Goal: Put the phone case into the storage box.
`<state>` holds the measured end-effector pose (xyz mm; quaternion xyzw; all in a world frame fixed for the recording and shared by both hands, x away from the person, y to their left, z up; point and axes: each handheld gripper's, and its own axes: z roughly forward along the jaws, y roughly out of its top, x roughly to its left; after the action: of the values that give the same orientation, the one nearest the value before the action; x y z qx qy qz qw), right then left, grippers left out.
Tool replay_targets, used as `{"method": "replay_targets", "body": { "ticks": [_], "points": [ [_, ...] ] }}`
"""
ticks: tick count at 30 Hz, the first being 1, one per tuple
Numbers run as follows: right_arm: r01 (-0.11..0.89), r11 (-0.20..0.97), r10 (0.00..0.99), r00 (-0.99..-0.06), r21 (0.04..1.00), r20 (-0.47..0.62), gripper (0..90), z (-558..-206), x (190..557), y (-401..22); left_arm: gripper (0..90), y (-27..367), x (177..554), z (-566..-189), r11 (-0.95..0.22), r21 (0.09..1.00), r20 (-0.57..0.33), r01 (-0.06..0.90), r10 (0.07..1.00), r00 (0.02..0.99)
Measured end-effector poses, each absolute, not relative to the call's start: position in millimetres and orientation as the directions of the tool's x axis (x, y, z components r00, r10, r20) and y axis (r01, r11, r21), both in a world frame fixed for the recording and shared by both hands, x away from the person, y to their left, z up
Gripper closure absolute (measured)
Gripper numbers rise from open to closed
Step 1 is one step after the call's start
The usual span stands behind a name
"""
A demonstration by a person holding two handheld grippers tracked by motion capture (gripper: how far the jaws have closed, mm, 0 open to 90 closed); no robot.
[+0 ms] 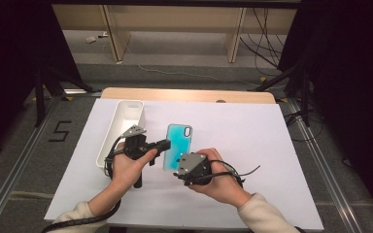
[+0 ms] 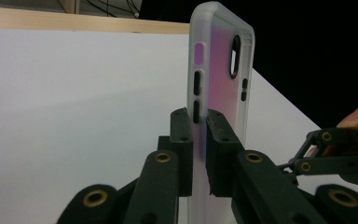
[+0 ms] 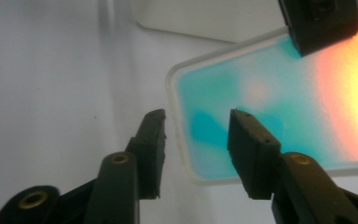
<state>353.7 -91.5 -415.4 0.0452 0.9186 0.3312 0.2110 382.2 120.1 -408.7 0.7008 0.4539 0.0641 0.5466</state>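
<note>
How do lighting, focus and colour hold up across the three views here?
High view: table evenly lit, dark surround, soft detail. Left gripper view: case edge crisp, looks frosted pink, black background. Right gripper view: the case reads teal with an orange-yellow glare patch at right, near jaws soft.

A white rectangular bin (image 1: 121,128) lies on the table (image 1: 252,141), at its left side. Beyond the table, cables (image 1: 267,39) trail across the floor (image 1: 184,60) near wooden furniture legs (image 1: 114,31).
</note>
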Motion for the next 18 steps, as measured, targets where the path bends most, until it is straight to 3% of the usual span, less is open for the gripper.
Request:
{"method": "replay_targets", "body": {
  "ticks": [7,18],
  "points": [
    [0.038,0.673,0.368,-0.883,0.739,-0.290,47.2,-408,361,-102,82.3,124,382,-408,0.008,0.837,-0.385,0.548,0.720,0.577],
    [0.149,0.589,0.505,-0.835,0.794,-0.217,44.0,-403,372,-116,82.3,124,381,-406,0.016,0.848,-0.377,0.530,0.721,0.582]
  ]
}}
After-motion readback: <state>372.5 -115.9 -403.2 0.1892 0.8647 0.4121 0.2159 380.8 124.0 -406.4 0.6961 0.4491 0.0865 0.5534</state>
